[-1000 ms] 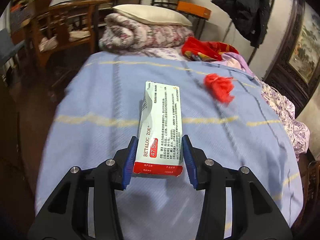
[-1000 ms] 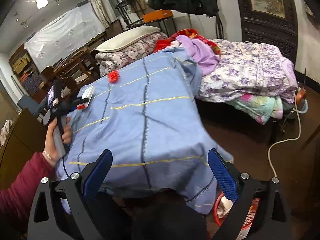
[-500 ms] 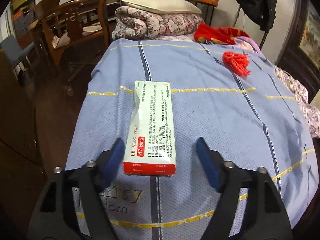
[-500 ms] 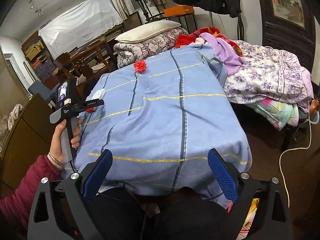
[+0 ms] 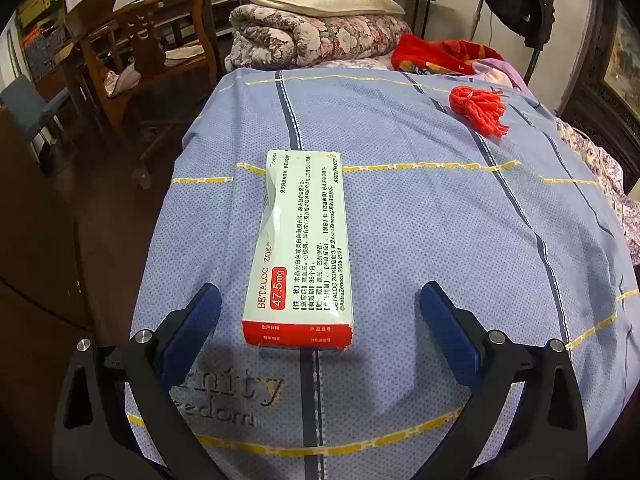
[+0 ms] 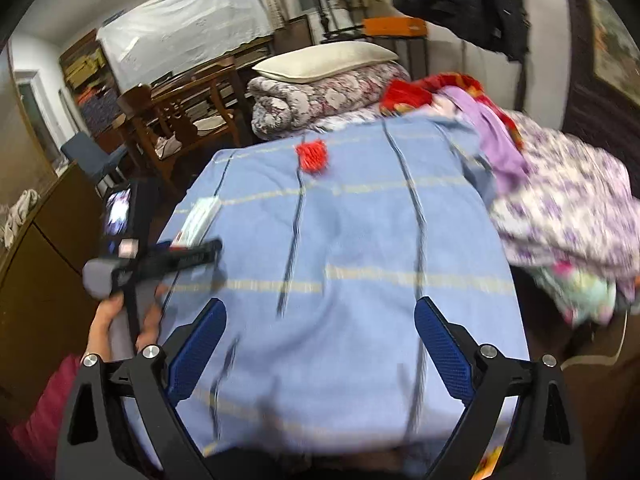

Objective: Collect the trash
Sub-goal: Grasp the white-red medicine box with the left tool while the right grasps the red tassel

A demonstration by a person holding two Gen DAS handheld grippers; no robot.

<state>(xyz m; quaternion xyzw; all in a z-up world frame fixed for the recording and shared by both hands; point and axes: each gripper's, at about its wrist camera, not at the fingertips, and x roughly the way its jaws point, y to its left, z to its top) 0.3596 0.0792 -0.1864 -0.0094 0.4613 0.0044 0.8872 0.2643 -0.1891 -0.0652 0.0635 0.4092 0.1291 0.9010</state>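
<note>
Since the earlier frame my left hand-held gripper [image 5: 320,332] has just been opening: its blue pads, then clamped on the medicine box [image 5: 300,248], now stand wide and clear of it on both sides. The box lies flat on the blue bedspread [image 5: 420,240], lengthwise between the open fingers, its red end nearest the camera. My right hand-held gripper [image 6: 320,344] has swung across to face the bed more squarely; it is wide open and empty, and its view is blurred.

I judge the step in hand to be a release of the box onto the bed, with collection unfinished. A red yarn tassel [image 5: 478,110] lies further up the bedspread, well apart from the box, and is a likely next piece of trash.

No bin shows plainly in either view. The next move calls for choosing one item, closing squarely across its narrow sides, and lifting it clear without snagging the cover.
</note>
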